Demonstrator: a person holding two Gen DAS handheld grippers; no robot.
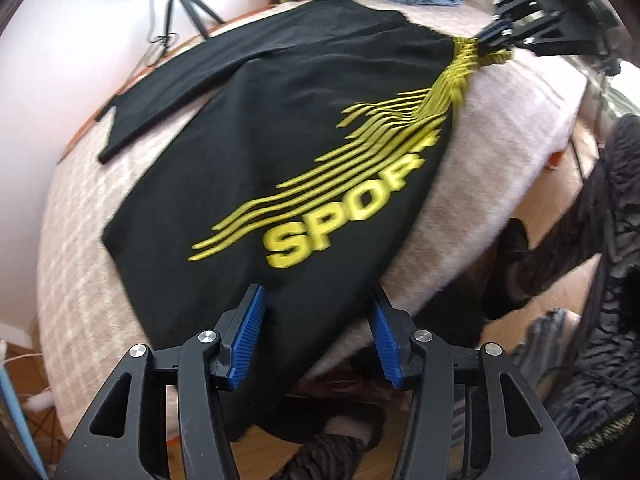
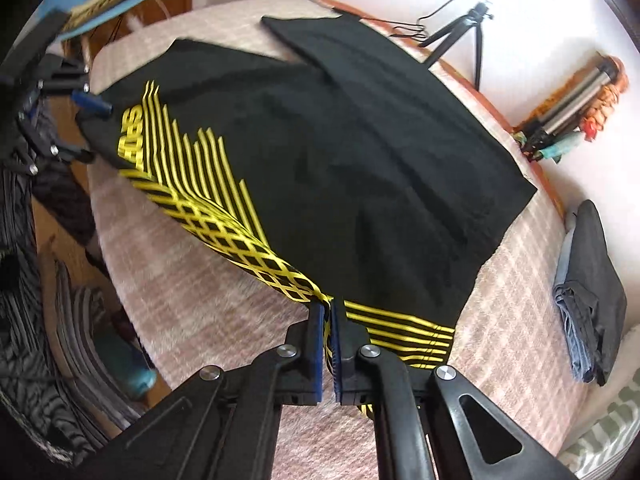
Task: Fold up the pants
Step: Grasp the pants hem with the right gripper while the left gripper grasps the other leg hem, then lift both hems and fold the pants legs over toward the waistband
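Two hand-held grippers at work on one pair of black pants (image 1: 280, 140), spread across a pink checked blanket (image 1: 80, 260) with yellow stripes (image 1: 360, 148) and yellow lettering (image 1: 340, 220) facing up. Right gripper (image 2: 328, 308) clamped fully on a bunched, yellow-striped edge of the pants at the blanket's near edge in its own view, blue pads (image 2: 318, 344) squeezed together with cloth pinched between them and striped fabric drawn up from that grip in a taut, raised ridge. Left gripper (image 1: 317, 296) poised at the opposite end of the same side, roughly half open, ribbed blue pads (image 1: 250, 340) standing either side of the black cloth where it spills over the blanket's edge, neither pad visibly pressing on it and nothing gripped. Seen from the left wrist, right gripper (image 1: 486, 46) at the far right corner of the garment, stripes fanning out from its closed tips. Seen from the right wrist, left gripper (image 2: 90, 130) at the left edge of the blanket, just beside the lettering. One leg of the pants (image 2: 360, 160) stretched toward the blanket's far edge, overlapping the other. Stack of folded dark clothes (image 2: 592, 280) on the blanket's far side, well apart from the pants. Small black tripod (image 2: 460, 36) beyond the far edge, against a white wall.
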